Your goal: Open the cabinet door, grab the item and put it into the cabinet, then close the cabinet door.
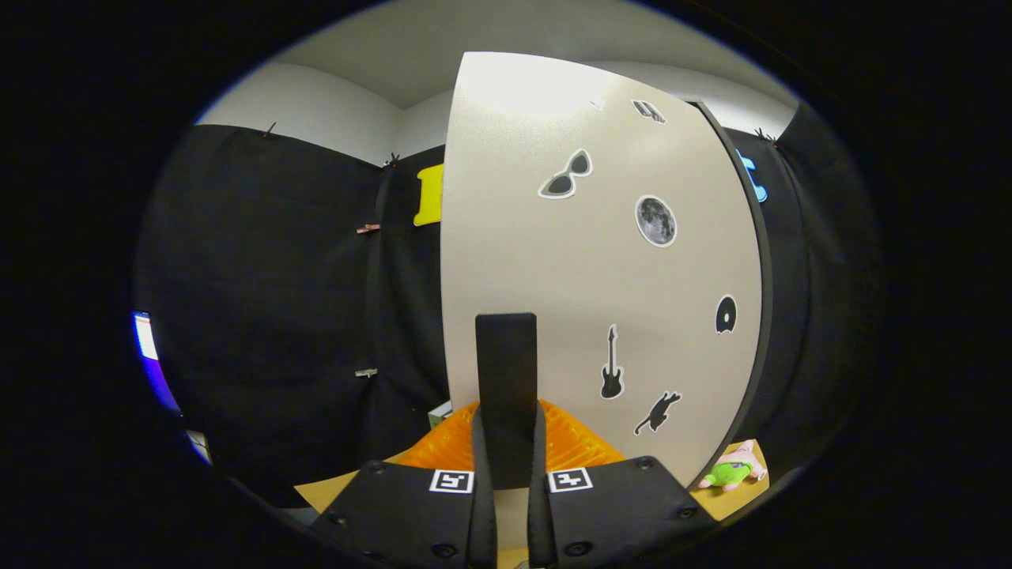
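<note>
- the jaws of the gripper [506,474] are seen drawn together, nothing clamped between them.
- the cabinet door [601,269], pale and covered in stickers, is seen just ahead.
- an orange ridged thing [443,450] lies beyond the jaws on the table [332,490].
- a plush toy [734,468], pink and green, is seen to the right on the table, by the door's lower edge.
</note>
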Tool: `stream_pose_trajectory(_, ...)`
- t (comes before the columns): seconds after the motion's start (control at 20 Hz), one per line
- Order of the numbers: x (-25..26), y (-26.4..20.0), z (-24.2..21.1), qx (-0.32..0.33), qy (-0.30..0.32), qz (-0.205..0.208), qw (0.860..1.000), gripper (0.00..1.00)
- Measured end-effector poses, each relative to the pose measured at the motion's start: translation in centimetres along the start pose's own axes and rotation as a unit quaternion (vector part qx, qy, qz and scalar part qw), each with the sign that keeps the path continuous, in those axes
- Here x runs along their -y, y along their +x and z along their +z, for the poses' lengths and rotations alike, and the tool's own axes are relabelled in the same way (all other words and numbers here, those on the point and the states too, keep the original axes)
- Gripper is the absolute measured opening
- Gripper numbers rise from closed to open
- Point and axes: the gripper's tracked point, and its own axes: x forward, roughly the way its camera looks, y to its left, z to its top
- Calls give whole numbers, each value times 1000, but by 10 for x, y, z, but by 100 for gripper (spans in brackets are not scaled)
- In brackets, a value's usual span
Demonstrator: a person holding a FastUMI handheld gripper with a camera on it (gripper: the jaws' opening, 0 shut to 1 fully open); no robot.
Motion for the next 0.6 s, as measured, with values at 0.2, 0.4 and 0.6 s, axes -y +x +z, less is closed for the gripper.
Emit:
stream_pose_trajectory(0.2, 7, -15, 1, 2, 6, 22, 1000, 19)
stream_pose_trajectory(0.4, 17, -31, 3, 4, 14, 23, 1000, 19)
stream_pose_trajectory(0.6, 27, -47, 5, 5, 14, 13, 1000, 19)
